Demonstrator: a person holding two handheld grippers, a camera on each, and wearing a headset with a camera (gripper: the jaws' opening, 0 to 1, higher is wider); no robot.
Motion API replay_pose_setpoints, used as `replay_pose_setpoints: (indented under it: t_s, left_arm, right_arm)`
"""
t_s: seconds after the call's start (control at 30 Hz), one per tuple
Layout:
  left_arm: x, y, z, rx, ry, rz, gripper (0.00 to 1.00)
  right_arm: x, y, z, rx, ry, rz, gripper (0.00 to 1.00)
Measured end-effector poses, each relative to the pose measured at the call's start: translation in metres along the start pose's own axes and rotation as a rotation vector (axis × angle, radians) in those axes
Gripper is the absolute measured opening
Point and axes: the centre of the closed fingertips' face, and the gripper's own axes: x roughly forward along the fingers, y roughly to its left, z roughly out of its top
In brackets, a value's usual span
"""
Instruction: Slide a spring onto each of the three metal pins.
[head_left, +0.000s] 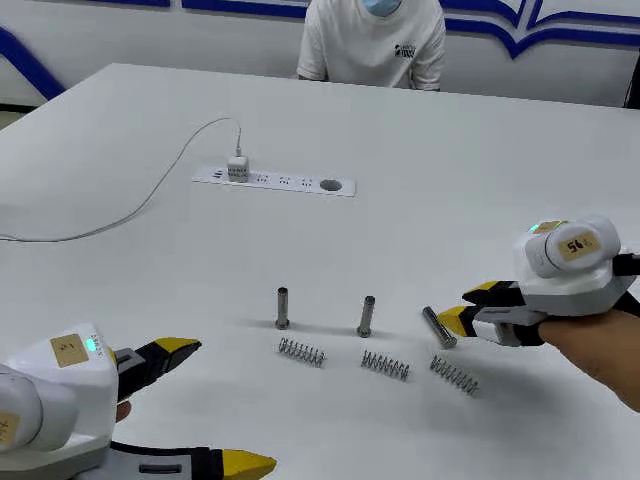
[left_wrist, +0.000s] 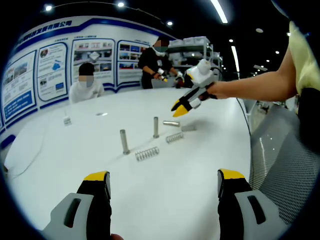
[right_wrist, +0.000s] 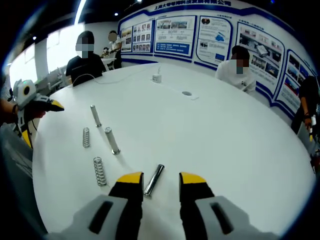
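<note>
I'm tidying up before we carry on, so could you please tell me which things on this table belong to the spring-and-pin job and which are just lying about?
Job:
left upright pin, middle upright pin, fallen pin
left spring, middle spring, right spring

Lying about:
power strip, white charger plugged into it, charger cable

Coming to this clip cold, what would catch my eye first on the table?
A row on the white table: two metal pins stand upright, a third pin lies on its side to their right, and three springs lie loose in front, none on a pin. The right gripper is open with that lying pin between its jaws; the left gripper hangs open at the head view's lower left.
</note>
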Motion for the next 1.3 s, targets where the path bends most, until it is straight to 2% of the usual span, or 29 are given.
replay_pose_setpoints:
  t_s: [0.17,0.67,0.83,1.3]
  left_arm:
    - [0.001,-0.001,0.0,-0.001,0.002,-0.003,0.9]
    - [0.002,-0.001,-0.004,-0.008,0.007,-0.004,0.89]
    - [0.001,-0.001,-0.004,-0.01,0.007,-0.003,0.89]
    - [0.0,0.001,-0.007,-0.018,0.008,0.003,0.89]
  right_arm:
    - [0.008,-0.003,0.003,0.008,0.013,-0.008,0.27]
    - [0.028,-0.002,-0.001,0.036,0.061,-0.022,0.22]
    - [0.033,-0.004,-0.008,0.058,0.097,-0.035,0.19]
    - [0.04,-0.002,-0.009,0.093,0.114,-0.042,0.15]
